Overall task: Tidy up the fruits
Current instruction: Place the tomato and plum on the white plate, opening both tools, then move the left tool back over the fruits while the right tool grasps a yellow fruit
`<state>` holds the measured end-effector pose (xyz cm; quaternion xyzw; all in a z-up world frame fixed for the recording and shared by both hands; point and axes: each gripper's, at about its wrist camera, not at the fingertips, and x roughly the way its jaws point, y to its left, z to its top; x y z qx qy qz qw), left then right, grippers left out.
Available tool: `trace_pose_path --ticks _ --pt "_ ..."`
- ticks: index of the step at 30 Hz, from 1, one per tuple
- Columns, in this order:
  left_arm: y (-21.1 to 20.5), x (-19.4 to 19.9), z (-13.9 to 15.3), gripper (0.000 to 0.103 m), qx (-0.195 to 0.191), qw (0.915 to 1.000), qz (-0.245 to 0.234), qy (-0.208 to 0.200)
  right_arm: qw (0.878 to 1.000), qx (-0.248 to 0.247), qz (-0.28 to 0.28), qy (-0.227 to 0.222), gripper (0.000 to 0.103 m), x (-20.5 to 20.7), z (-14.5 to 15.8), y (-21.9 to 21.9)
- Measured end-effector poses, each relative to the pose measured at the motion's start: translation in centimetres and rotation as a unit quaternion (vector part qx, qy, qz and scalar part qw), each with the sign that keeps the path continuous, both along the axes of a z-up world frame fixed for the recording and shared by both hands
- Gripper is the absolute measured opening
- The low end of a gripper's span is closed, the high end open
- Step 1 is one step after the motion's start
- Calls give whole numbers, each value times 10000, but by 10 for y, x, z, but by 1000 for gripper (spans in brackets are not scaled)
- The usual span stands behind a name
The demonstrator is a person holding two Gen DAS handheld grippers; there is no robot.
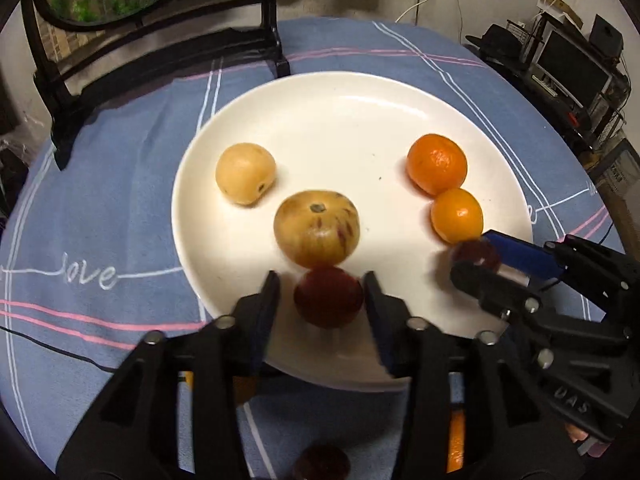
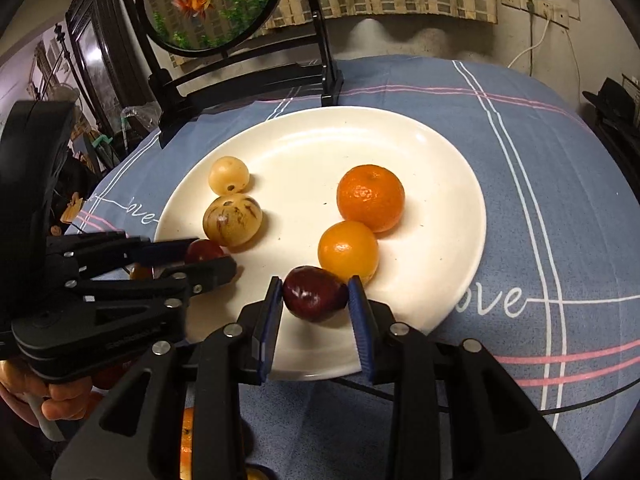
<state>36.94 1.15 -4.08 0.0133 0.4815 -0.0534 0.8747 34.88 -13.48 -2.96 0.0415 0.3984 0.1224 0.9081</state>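
1. We see both red fruits on the plate [image 1: 340, 120], itself on the cloth-covered surface [image 1: 120, 200]. In the left view the left red fruit [image 1: 328, 300] sits at 6 o'clock near the rim. The right red fruit [image 2: 316, 294] sits at about 4 o'clock.
2. The left gripper [image 1: 321, 280] is open, with its fruit between the fingers and a gap showing on one side. The right gripper [image 2: 315, 284] also looks open. Its pads stand just beside its fruit, and we see no squeeze.
3. Risk of dragging: we judge the right clearance slim. A pad that brushes the fruit on withdrawal could pull it toward 6 o'clock, over the rim and onto the surface.
4. Risk of rolling: both fruits are round and lie near the sloping edge. A slight nudge could send either one rolling across the plate or off it.
5. Risk of scattering: the left red fruit touches the streaked fruit [image 1: 316, 228] at its 12 o'clock. The right red fruit touches the small orange [image 2: 348, 252] at its 1 o'clock, and that orange touches the big orange [image 2: 370, 196]. A forward push would pass along each row and break the grouping by colour.
6. Risk of collision: the grippers work near each other over the same rim. A sideways retreat could knock one against the other, or press on the rim and tip the plate.
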Motion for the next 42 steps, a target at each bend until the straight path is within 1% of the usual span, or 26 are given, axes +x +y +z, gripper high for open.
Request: trace_pose_path --ticks 1,3,4,5,8,10,11,12,13,14,15,16,17,18,19,21,23,27,29,32,33,34,36,37,40,42 --pt "0 -3 4 65 66 9999 48 -94 10000 1 8 11 51 -1 1 0" --pt "2 -11 14 78 246 9989 163 -351 9999 35 -81 -86 62 -5 7 -6" --pt "4 -18 20 86 235 9985 167 -475 9999 76 -74 -122 62 -8 10 -8" --pt "10 -28 29 90 163 9976 223 -636 9997 102 -101 -193 62 -13 17 -12" --pt "22 -53 45 94 -29 9955 302 -892 9977 -22 -399 -548 62 -33 38 -18" --pt "32 -76 55 99 -177 9925 350 -1155 9926 -152 -640 -1019 66 -53 59 -20" --pt "38 -91 58 100 -255 9894 367 -1379 9866 -123 -747 -1444 81 -69 70 -21" --pt "42 -100 60 100 -301 9871 381 -1524 9838 9 -716 -1644 102 -77 74 -23" --pt "46 -109 60 101 -344 9852 395 -1632 9839 335 -521 -1677 102 -82 73 -27" --pt "49 -116 58 101 -391 9838 409 -1701 9903 790 -273 -1110 102 -77 62 -32" --pt "54 -123 56 101 -437 9831 445 -1724 9917 1104 -197 -637 102 -71 53 -35" --pt "57 -127 55 101 -483 9834 466 -1685 9882 1465 -235 -391 102 -71 43 -42" --pt "59 -130 53 101 -540 9840 482 -1631 9846 1668 -252 -456 102 -76 38 -46" --pt "63 -133 52 101 -636 9846 489 -1553 9855 1594 -253 -521 102 -81 39 -46" --pt "65 -136 51 101 -724 9849 477 -1496 9882 1360 -252 -660 102 -89 43 -44" --pt "67 -139 50 101 -778 9856 460 -1430 9893 1097 -181 -945 102 -107 48 -37" --pt "65 -146 49 101 -683 9866 420 -1423 9879 1140 -95 -1044 102 -123 44 -33" --pt "54 -162 43 101 -223 9884 246 -1479 9897 1366 255 -332 102 -137 23 -23" --pt "56 -173 39 101 -154 9880 207 -1524 9891 1317 587 -298 102 -153 21 -17" --pt "62 -186 30 101 -220 9897 170 -1404 9900 980 978 -286 102 -178 8 -6" --pt "63 -189 28 101 -255 9905 182 -1339 9894 982 1050 -190 99 -183 1 -2" --pt "64 -189 28 101 -282 9908 175 -1315 9898 959 1050 -19 89 -186 -5 2" --pt "66 -191 30 101 -359 9903 166 -1331 9900 957 1010 222 78 -192 -13 7" --pt "66 -191 30 101 -379 9902 163 -1331 9913 896 923 294 75 -197 -15 11" --pt "66 -190 29 101 -313 9906 223 -1314 9950 567 797 204 73 -211 -16 28" --pt "64 -193 30 101 -275 9906 190 -1330 9949 531 840 148 71 -213 -18 41"
